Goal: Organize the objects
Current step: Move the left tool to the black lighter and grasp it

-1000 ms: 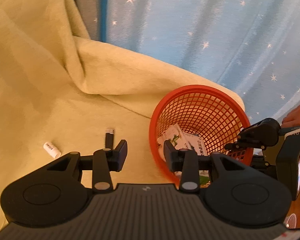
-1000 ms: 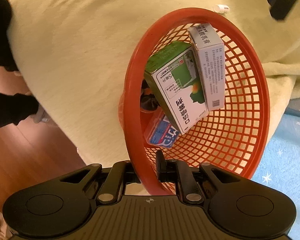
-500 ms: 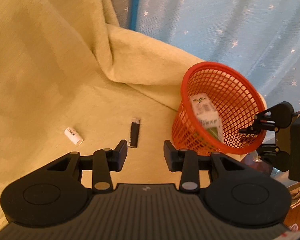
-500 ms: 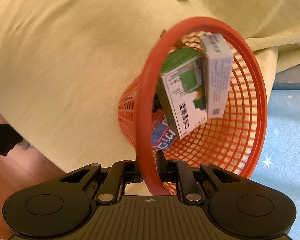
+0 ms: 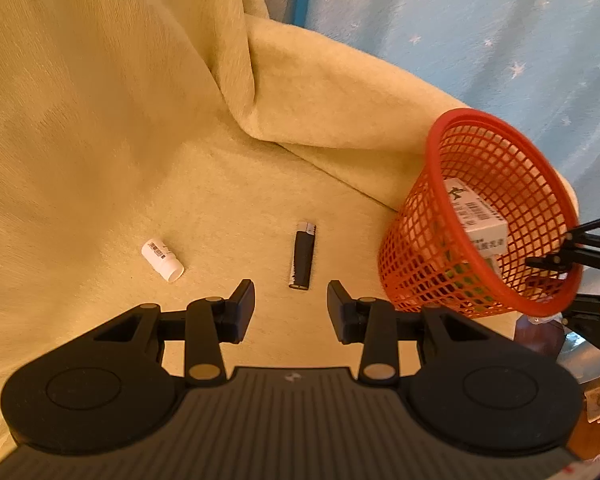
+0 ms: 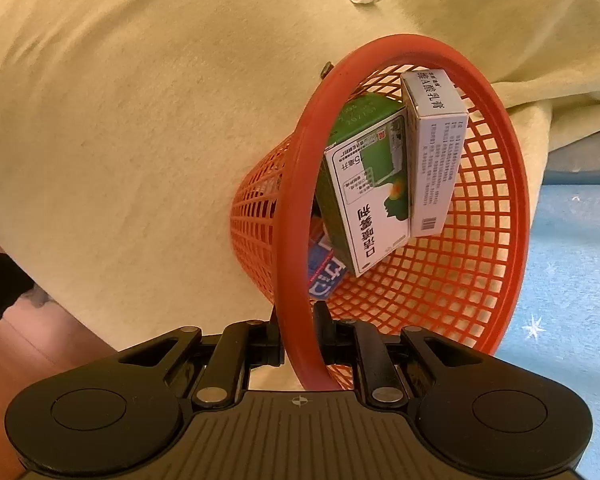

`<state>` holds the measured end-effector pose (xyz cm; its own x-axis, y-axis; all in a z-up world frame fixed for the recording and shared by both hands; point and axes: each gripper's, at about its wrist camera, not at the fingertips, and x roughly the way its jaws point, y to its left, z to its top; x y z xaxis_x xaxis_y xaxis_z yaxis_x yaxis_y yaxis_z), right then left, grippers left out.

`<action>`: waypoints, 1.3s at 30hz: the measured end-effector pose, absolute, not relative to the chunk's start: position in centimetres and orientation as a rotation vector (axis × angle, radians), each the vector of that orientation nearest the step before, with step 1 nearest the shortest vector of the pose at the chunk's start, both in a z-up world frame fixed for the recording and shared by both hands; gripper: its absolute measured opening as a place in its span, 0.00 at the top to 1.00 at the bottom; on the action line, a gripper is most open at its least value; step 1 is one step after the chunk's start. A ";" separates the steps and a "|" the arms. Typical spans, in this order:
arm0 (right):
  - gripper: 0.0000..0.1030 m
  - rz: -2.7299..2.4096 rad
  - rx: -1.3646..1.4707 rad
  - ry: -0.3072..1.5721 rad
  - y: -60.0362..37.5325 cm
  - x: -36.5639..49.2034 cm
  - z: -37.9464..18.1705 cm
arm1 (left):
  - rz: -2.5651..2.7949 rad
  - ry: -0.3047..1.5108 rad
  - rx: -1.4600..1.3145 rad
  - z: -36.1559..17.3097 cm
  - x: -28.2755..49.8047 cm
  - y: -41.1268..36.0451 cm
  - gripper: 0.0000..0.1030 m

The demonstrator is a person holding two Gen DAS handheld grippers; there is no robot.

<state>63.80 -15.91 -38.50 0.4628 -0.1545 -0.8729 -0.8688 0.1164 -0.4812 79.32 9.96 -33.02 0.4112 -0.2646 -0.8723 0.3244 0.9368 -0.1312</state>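
- The right claw (image 6: 298, 340) is clamped on the rim of the red mesh basket (image 6: 488, 264), one finger inside the rim and one outside; the basket is tilted with its mouth toward the right wrist camera.
- Inside the basket a green-and-white box (image 6: 370, 200) leans against a white-and-grey box (image 6: 434, 160) at its 3 o'clock side; a blue-and-white packet (image 6: 326, 276) lies deeper, at 7 o'clock of the green box.
- In the left wrist view the basket (image 5: 476, 216) stands at 3 o'clock, on the edge of the yellow-green blanket (image 5: 100, 120), with the other claw (image 5: 548, 262) gripping its rim at its 4 o'clock side.
- The left claw (image 5: 290, 302) is spread wide and holds nothing, hovering over the blanket.
- A black lighter (image 5: 302, 256) with a silver top lies flat just past the gap between the left claw's fingers, at 12 o'clock.
- A small white bottle (image 5: 162, 260) lies on its side at 10 o'clock of the left claw, apart from the lighter.
- A blue star-printed cloth (image 5: 480, 20) fills the 1 o'clock area behind the blanket.
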 end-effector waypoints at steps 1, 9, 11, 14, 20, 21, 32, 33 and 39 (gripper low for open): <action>0.90 0.668 -1.369 0.986 -15.9 63.8 -38.5 | -0.371 1.088 0.062 -33.3 79.5 9.9 0.67; 0.90 0.633 -1.372 0.921 -15.7 64.1 -39.0 | -0.379 1.097 0.090 -35.1 80.7 9.3 0.67; 0.90 0.627 -1.364 0.912 -15.6 64.4 -39.3 | -0.380 1.101 0.099 -35.7 80.9 9.2 0.67; 0.88 0.605 -1.360 0.904 -15.6 64.7 -39.7 | -0.384 1.099 0.110 -36.8 81.3 9.0 0.67; 0.88 0.604 -1.352 0.893 -16.1 64.1 -39.7 | -0.416 1.092 0.144 -40.1 82.1 8.0 0.67; 0.88 0.605 -1.350 0.896 -16.2 64.0 -39.6 | -0.424 1.086 0.149 -40.6 82.2 7.8 0.67; 0.89 0.609 -1.316 0.923 -15.3 63.2 -39.2 | -0.528 1.061 0.239 -46.9 84.4 4.4 0.67; 0.89 0.606 -1.317 0.925 -15.3 63.2 -39.2 | -0.523 1.058 0.251 -47.2 84.4 4.3 0.67; 0.89 0.575 -1.296 0.939 -15.1 63.0 -39.5 | -0.517 1.030 0.281 -48.3 84.5 4.0 0.67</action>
